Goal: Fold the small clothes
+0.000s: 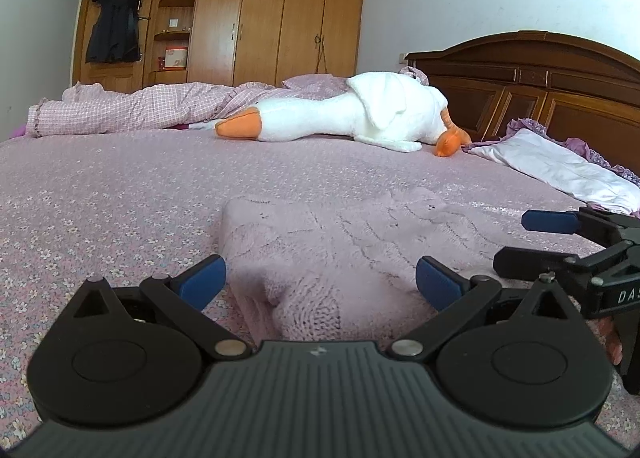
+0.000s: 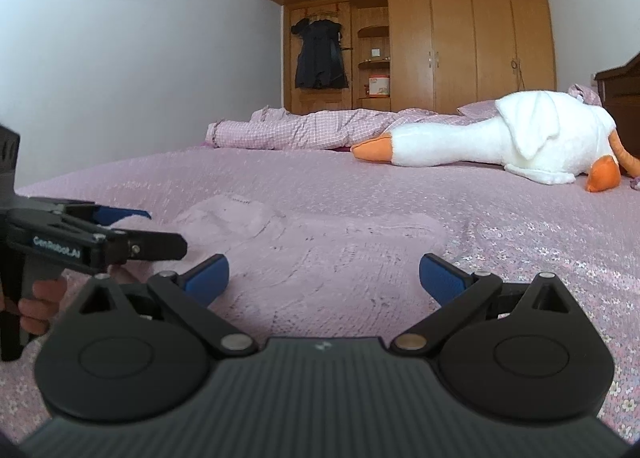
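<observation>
Knitwear is lying spread on the bed: seen from the left wrist, a pale pink knitted garment (image 1: 340,242) is resting flat on the floral purple bedspread (image 1: 100,197), with one bunched part reaching back under the camera. The left gripper (image 1: 320,278) is hanging just above that near part, its jaws spread wide and holding nothing. At the right edge the right gripper (image 1: 536,242) is pointing in sideways, just beside the garment's right side, its jaws also standing apart. Farther back a white plush goose (image 1: 360,113) is lying across the bed, with a checked pink quilt (image 1: 132,109) behind it and a white pillow (image 1: 560,165) by the dark headboard (image 1: 540,77).

From the right wrist, the garment (image 2: 312,246) is lying directly ahead on the bedspread (image 2: 540,225). The right gripper (image 2: 324,278) is hovering over its near edge with jaws wide apart and empty. The left gripper (image 2: 160,230) is reaching in from the left, a hand (image 2: 40,302) gripping its handle. The goose (image 2: 500,141) is lying at the far right, before a wooden wardrobe (image 2: 440,37).
</observation>
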Motion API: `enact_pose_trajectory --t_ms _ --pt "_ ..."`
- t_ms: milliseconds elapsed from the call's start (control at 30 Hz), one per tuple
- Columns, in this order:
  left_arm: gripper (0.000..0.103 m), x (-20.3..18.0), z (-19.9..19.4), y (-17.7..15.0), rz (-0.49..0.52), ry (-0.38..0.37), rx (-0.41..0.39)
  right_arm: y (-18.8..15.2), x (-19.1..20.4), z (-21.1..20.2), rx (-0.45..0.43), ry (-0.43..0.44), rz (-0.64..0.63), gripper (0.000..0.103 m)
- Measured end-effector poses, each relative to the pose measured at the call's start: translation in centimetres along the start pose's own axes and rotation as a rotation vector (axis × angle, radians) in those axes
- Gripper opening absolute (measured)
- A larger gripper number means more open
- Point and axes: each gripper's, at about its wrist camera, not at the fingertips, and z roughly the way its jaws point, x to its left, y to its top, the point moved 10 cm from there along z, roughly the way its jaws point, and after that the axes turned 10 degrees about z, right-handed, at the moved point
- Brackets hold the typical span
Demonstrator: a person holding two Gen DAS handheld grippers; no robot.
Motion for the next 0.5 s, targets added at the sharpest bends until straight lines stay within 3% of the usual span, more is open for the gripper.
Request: enact_pose_trajectory --t_ms 500 --pt "0.103 0.06 0.04 -0.09 0.003 0.002 0.002 -0.27 0.62 0.20 0.012 0.002 -0.037 0.103"
